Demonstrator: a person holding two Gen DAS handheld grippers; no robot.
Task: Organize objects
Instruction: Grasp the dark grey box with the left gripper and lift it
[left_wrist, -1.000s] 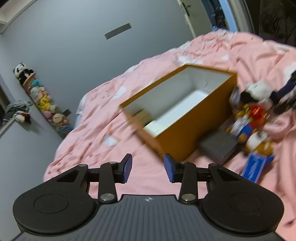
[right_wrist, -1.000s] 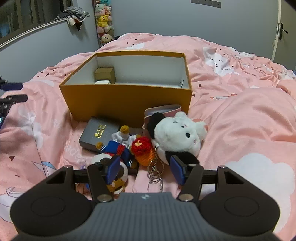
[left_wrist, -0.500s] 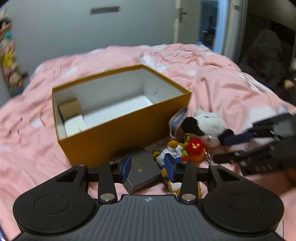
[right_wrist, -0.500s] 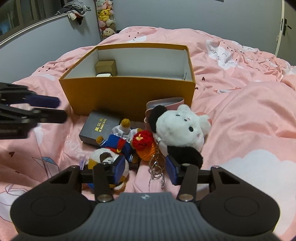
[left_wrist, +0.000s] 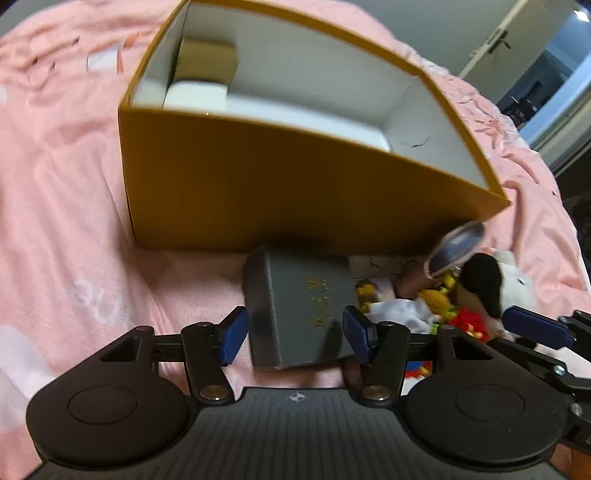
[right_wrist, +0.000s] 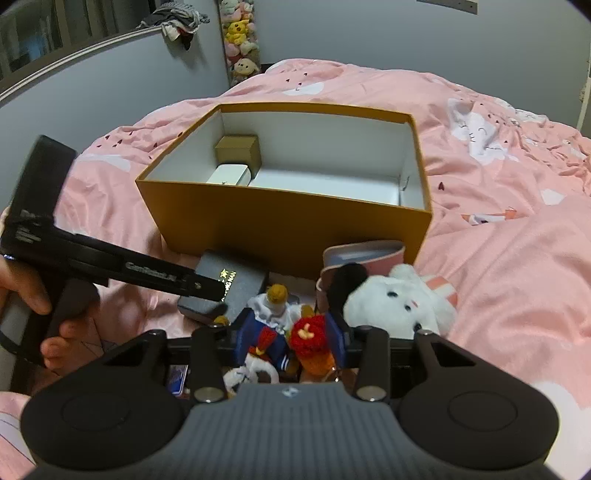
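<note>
Gold lettering, too blurred to read, marks the one dark gray box (left_wrist: 306, 306) lying on the pink bed (left_wrist: 66, 229) against the front wall of the single orange box (left_wrist: 280, 184); the left gripper (left_wrist: 295, 332) straddles it with jaws wide, not touching. Inside the orange box's left end sit two small boxes, one brown (right_wrist: 238, 149), one white (right_wrist: 229, 174). Rightward, the right gripper (right_wrist: 291, 341), half-open, flanks a red knitted toy (right_wrist: 308, 341) beside the white plush (right_wrist: 399, 302).

Dim indoor light, fisheye-warped edges, left view motion-blurred.
</note>
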